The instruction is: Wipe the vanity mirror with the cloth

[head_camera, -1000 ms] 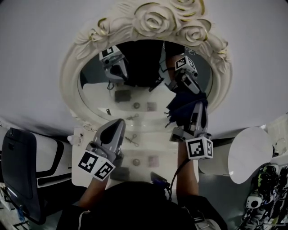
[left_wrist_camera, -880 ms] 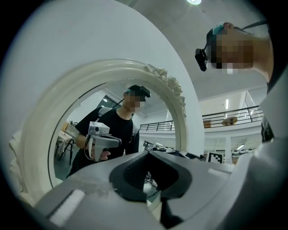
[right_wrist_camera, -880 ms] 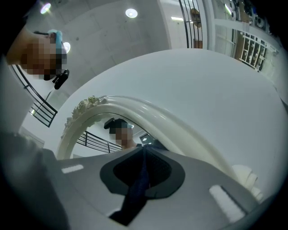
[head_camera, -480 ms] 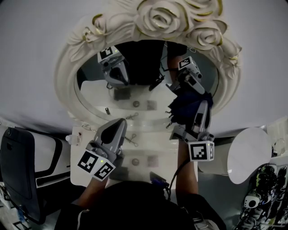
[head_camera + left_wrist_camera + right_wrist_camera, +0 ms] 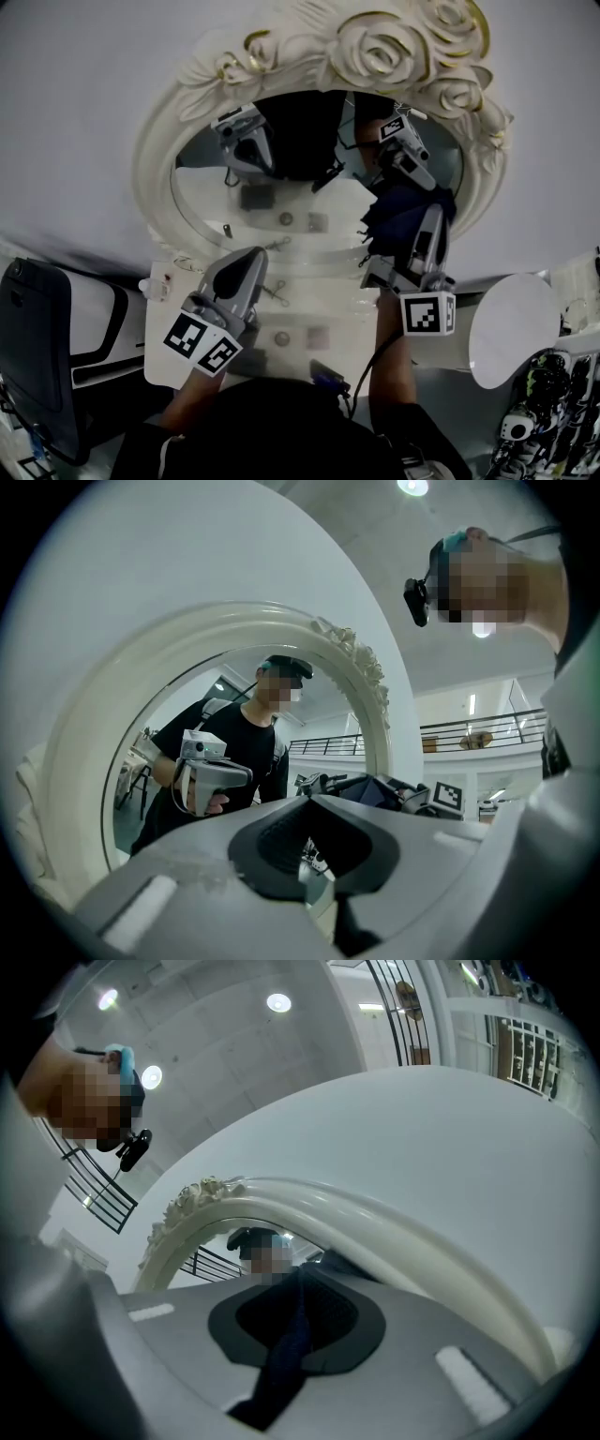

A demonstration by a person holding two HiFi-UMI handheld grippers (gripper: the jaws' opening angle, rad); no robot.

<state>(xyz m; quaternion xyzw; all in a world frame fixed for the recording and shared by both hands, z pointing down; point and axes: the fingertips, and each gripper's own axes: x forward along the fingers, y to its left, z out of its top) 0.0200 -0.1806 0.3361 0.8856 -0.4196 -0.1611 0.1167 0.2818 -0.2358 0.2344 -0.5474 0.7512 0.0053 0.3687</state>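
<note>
The oval vanity mirror [image 5: 300,192] has an ornate white frame [image 5: 375,47] with roses on top. A dark blue cloth [image 5: 405,208] is pressed on the right part of the glass, and my right gripper [image 5: 428,223] is shut on it. In the right gripper view the cloth [image 5: 281,1363] hangs between the jaws of the right gripper [image 5: 298,1321], below the frame's curve [image 5: 375,1232]. My left gripper [image 5: 250,256] is held low before the mirror's lower left, shut and with nothing in it. The left gripper view looks over the left gripper [image 5: 309,850] at the frame [image 5: 370,682] and a person's reflection.
A white vanity top [image 5: 309,356] below the mirror carries small metal bits. A dark chair [image 5: 37,347] stands at the left. A white round object [image 5: 511,328] and a cluttered rack [image 5: 544,403] are at the right. A grey wall lies behind.
The head view has swung, so the mirror now sits further right in the picture. The right gripper and cloth have slid a little up and right on the glass. The left gripper has barely moved.
</note>
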